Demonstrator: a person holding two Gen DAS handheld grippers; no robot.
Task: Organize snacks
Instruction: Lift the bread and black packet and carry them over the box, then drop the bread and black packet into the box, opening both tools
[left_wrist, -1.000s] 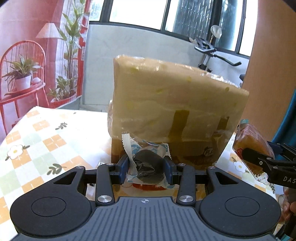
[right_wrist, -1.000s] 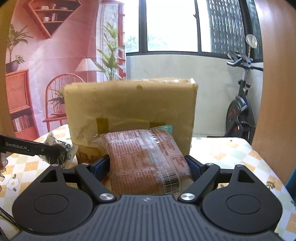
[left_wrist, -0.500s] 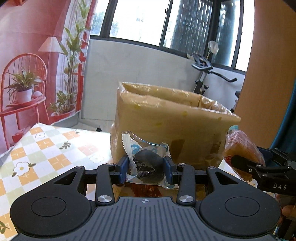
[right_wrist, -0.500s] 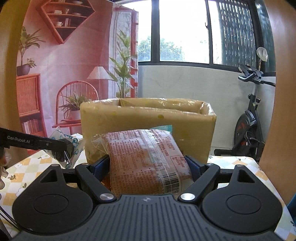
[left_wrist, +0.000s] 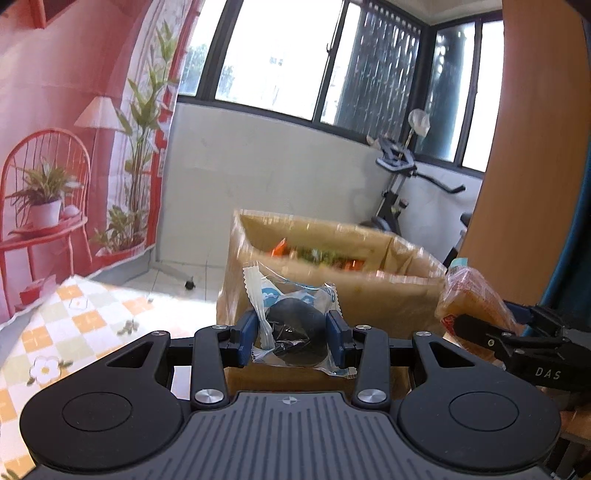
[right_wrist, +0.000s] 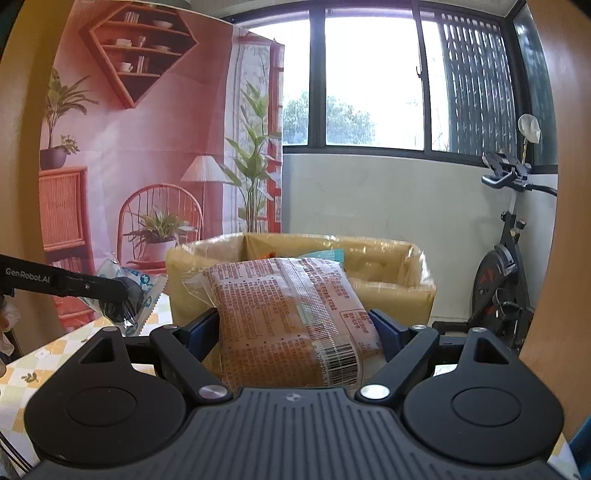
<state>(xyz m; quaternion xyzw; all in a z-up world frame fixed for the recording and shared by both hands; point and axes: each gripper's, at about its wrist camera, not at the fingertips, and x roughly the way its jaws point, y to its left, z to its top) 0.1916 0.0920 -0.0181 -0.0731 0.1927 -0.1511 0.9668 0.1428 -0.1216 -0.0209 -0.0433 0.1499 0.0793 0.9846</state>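
My left gripper (left_wrist: 291, 334) is shut on a small clear packet with a dark round snack (left_wrist: 295, 325), held up just short of the near wall of an open cardboard box (left_wrist: 332, 291). Colourful snacks (left_wrist: 317, 254) lie inside the box. My right gripper (right_wrist: 295, 332) is shut on a brown bread packet (right_wrist: 291, 317) with a barcode, held up in front of the same box (right_wrist: 391, 266). The bread packet (left_wrist: 472, 295) and right gripper show at the right of the left wrist view. The dark snack packet (right_wrist: 125, 291) shows at the left of the right wrist view.
The box stands on a table with a checked flower cloth (left_wrist: 74, 325). A wooden panel (left_wrist: 535, 147) rises on the right. An exercise bike (right_wrist: 506, 251) stands behind the table by the white wall. A pink printed backdrop (right_wrist: 129, 147) hangs on the left.
Both grippers have risen with their packets. The box top, first above my views, now sits lower, and its open inside with snacks has come into sight.
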